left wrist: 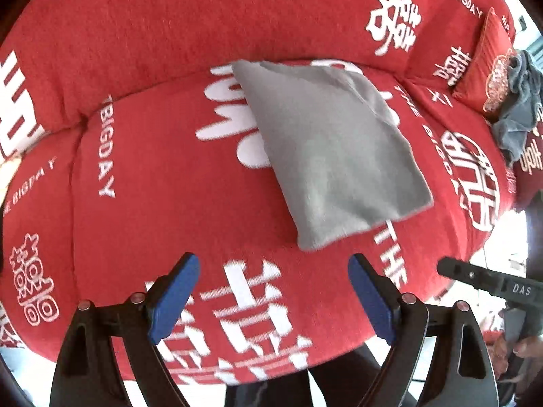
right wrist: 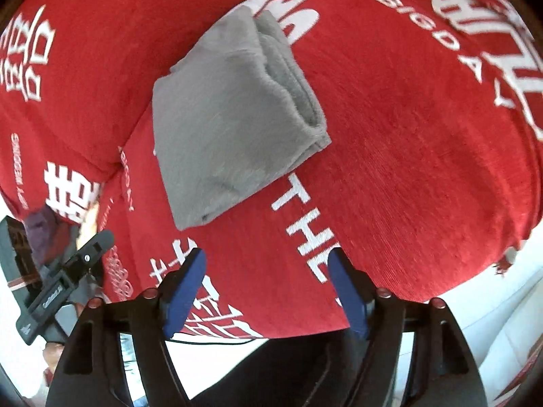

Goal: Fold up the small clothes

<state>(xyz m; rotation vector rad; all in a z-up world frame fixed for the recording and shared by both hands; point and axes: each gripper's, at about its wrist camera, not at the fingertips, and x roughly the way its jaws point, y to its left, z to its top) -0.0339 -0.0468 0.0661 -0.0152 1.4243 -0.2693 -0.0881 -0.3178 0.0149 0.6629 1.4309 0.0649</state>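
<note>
Grey cloth (left wrist: pixel 334 149): folded into a neat packet, centre frame on the red sofa (left wrist: pixel 169 186).
Left gripper (left wrist: pixel 273 296): released, empty, below it.
Right gripper (right wrist: pixel 266 291): released, empty.
Pile (left wrist: pixel 519 101): crumpled, right edge; likely still unfolded.

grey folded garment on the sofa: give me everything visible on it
The grey garment is plain, soft, slightly fuzzy knit, folded into a rough rectangle. Stacked layered edges show along one side in the right wrist view. It lies flat on the red sofa cover with white lettering, touching nothing else. Both the left gripper and the right gripper are open and apart from it.
</note>
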